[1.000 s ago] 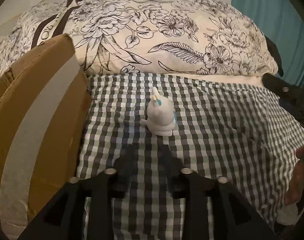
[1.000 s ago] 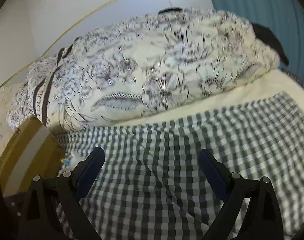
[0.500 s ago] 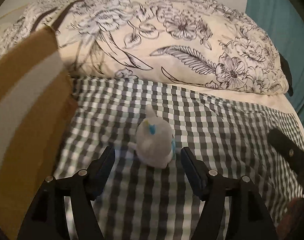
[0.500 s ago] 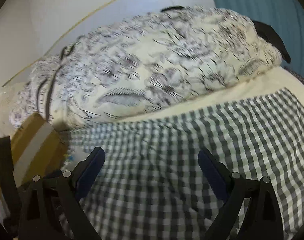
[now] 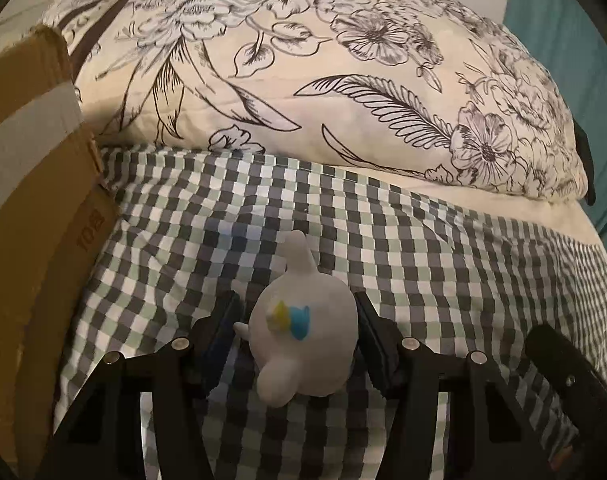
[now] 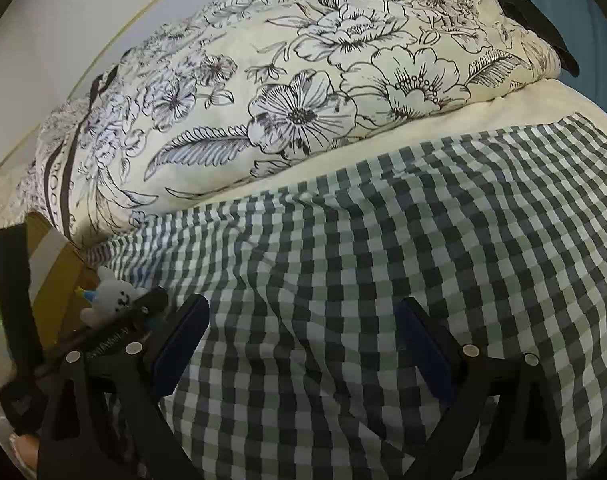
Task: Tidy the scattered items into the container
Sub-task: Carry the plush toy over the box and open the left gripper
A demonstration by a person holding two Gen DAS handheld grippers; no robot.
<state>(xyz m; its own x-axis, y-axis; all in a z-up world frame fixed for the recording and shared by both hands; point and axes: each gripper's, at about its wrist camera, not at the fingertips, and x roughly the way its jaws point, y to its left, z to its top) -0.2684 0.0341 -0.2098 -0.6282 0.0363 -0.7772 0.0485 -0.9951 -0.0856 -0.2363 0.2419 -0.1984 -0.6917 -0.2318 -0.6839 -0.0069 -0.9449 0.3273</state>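
Where the cardboard box [image 5: 35, 208] stands at the left edge of the bed, its brown side wall carries a broad pale strip of tape and a small printed mark that seems to read "10" followed by a character too blurred to make out; the inside of the box cannot be seen from either view. On the black frame of the left gripper [image 5: 297, 322], seen from the right wrist camera, runs a line of small white lettering that is too soft to read. That gripper has its fingers [image 5: 223, 334] on either side of the white plush toy [image 5: 303, 344], a rounded figure with a yellow and blue patch on its body (and a little face visible from the other side), lying on the checked blanket [image 5: 403, 248] just beside the box. Its fingers have just been closing, with the toy between them; the right one touches the toy's flank, the left one looks a sliver away. Over bare checked cloth, the right gripper [image 6: 303, 344] has its fingers wide apart and holds nothing. Behind the blanket lies a large floral pillow [image 5: 323, 68], cream with black line-drawn flowers and a dark band bearing letters that cannot be read whole.
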